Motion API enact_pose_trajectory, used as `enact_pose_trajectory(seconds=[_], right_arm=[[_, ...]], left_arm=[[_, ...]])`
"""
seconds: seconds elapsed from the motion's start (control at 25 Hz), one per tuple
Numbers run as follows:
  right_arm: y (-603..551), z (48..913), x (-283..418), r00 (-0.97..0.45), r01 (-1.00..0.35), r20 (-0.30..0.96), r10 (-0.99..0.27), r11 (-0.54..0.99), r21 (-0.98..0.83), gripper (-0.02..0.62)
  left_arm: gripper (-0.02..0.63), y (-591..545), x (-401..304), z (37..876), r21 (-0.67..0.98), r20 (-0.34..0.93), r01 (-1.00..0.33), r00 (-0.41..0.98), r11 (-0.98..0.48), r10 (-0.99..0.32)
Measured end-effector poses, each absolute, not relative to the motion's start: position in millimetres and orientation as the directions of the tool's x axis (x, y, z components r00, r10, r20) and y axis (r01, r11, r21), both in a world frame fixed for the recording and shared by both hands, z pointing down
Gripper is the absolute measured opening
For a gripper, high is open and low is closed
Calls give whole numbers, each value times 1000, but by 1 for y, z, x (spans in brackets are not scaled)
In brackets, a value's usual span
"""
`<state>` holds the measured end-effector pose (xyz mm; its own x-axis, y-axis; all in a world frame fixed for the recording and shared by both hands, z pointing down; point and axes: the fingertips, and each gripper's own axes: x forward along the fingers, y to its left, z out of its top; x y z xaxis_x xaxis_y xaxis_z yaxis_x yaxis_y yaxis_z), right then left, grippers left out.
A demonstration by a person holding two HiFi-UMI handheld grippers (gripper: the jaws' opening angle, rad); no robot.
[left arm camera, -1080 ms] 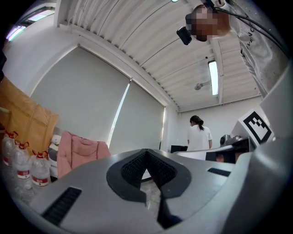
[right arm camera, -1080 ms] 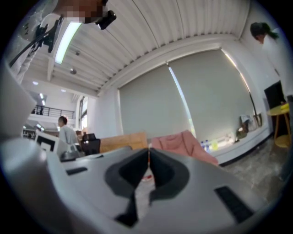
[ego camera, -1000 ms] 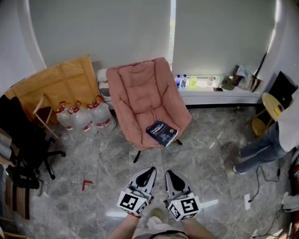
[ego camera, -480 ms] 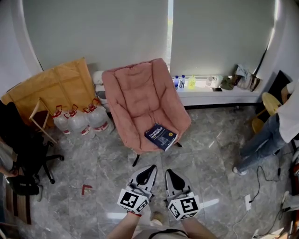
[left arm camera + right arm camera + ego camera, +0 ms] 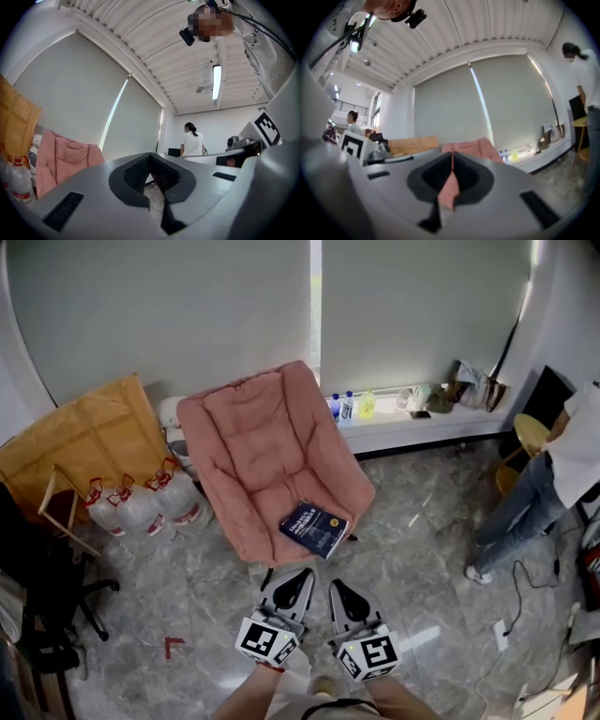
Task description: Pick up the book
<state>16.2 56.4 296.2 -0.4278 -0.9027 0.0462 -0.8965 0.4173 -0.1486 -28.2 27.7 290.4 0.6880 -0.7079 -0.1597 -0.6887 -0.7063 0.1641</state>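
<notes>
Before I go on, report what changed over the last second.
The left gripper and right gripper moved closer to the pink chair; the book now lies nearer them. Nothing was grasped or released. Unchanged: both grippers shut, empty, side by side; book on the seat.

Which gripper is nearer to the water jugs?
Left. The left gripper is below and right of the jugs; the right gripper is farther right.
</notes>
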Motion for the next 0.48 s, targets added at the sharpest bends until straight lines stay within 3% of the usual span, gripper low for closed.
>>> enact_pose_trajectory(seconds=[0.48], right_arm=[[-11, 306, -1, -350, -930, 89, -932, 335, -148, 14]], left_arm=[[12, -43, -38, 301, 187, -141, -623, 748, -759, -649]])
